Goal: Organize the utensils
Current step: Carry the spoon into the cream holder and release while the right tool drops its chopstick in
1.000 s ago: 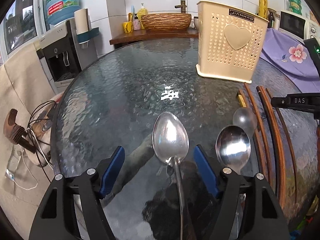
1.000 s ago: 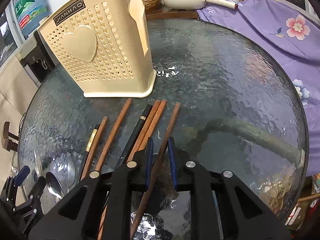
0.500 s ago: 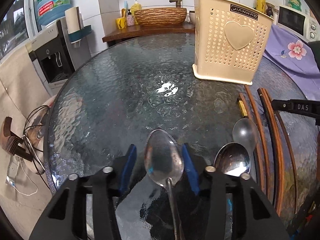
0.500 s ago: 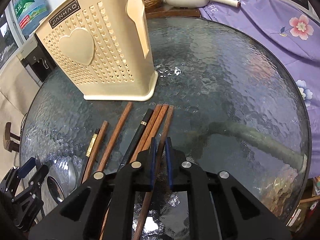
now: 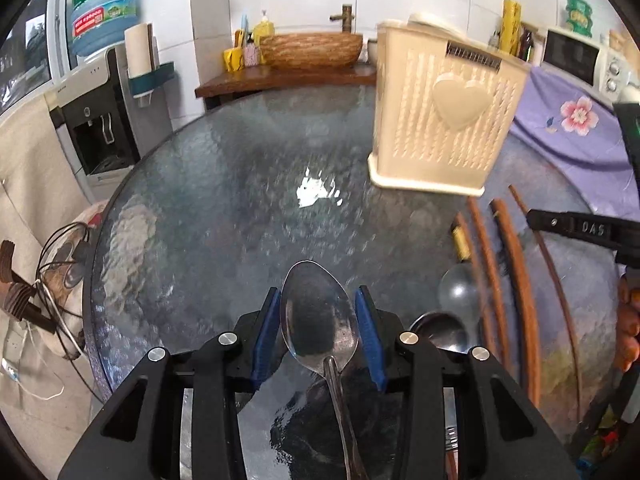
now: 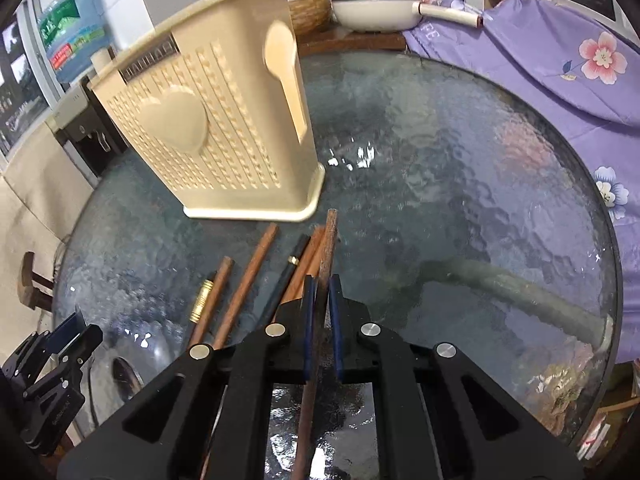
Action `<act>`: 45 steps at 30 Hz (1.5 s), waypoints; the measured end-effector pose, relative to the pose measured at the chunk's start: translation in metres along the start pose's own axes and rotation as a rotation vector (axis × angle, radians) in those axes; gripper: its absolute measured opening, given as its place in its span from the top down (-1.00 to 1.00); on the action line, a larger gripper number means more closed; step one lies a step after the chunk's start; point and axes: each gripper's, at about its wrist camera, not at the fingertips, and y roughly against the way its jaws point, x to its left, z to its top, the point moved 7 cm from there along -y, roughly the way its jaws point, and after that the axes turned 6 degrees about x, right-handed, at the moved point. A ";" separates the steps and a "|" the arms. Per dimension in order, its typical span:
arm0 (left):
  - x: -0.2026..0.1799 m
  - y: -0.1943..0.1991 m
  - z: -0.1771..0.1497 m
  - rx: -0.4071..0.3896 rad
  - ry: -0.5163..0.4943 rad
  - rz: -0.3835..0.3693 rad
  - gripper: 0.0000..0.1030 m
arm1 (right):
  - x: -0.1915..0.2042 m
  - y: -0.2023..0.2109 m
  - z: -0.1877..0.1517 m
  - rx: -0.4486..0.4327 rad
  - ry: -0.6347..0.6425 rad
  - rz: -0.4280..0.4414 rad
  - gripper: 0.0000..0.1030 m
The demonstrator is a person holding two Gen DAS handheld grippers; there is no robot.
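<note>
Left tool (image 5: 318,316) just closed, clamped on spoon (image 5: 318,318) bowl, lower centre; right tool (image 6: 321,316) clamped on brown chopstick (image 6: 326,256), centre frame.

On the table (image 5: 208,208), the holder (image 5: 440,128) stands behind the chopsticks (image 5: 516,280), spoons (image 5: 320,320) left of them

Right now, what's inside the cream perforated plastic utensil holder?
Cannot tell. The cream perforated plastic utensil holder stands upright on the round textured glass table; both views show only its outer walls, and nothing pokes above its rim.
</note>
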 end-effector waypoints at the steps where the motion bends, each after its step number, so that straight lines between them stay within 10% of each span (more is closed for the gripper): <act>1: -0.001 0.005 0.003 -0.015 -0.001 -0.006 0.28 | 0.001 0.005 0.002 -0.015 0.001 0.011 0.85; 15: -0.010 0.077 0.035 -0.219 -0.027 -0.092 0.30 | 0.040 0.122 0.020 -0.283 0.151 0.188 0.86; 45: -0.033 0.122 0.102 -0.366 -0.071 -0.235 0.30 | 0.077 0.210 0.055 -0.393 0.280 0.338 0.86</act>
